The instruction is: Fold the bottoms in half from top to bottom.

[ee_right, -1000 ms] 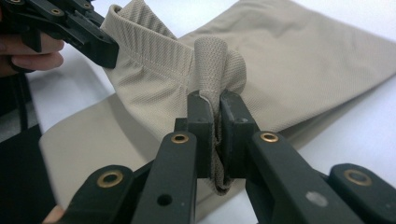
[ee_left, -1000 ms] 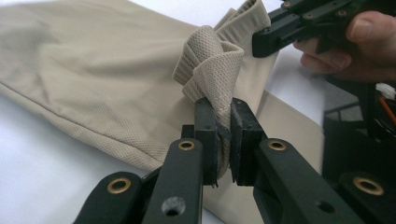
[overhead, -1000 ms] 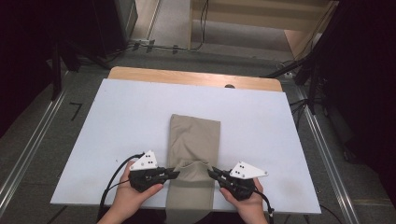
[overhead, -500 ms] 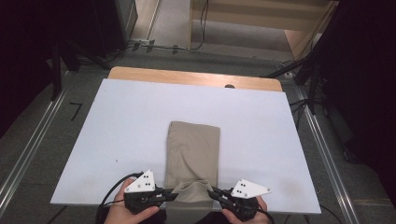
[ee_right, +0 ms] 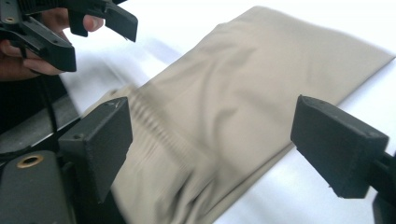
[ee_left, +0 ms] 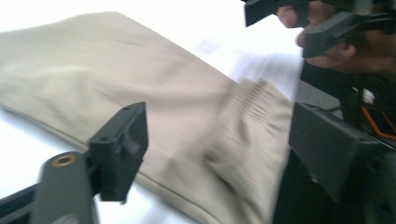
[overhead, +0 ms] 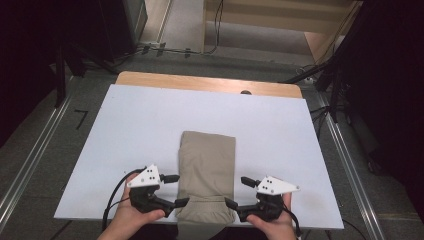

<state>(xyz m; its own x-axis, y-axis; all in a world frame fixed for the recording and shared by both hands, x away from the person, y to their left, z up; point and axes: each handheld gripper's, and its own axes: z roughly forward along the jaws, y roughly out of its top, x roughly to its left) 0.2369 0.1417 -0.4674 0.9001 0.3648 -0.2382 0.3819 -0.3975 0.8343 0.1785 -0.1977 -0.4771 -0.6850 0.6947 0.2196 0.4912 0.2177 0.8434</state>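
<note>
Both tools just opened, khaki cloth (overhead: 207, 170) released.

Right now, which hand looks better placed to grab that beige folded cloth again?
Probably neither: it looks even. The left gripper and the right gripper flank the near end of the folded cloth, each beside its own edge. Both have just been opening, jaws wide, nothing pinched. Either could likely re-grip its own corner.

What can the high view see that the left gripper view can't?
The high view takes in the whole white table, its wooden far edge, the grey floor and the complete folded khaki cloth. The left gripper view looks close up past its own open black jaws at the cloth's ribbed band. Both show the cloth, the table and the right gripper, whose jaws stand open.
</note>
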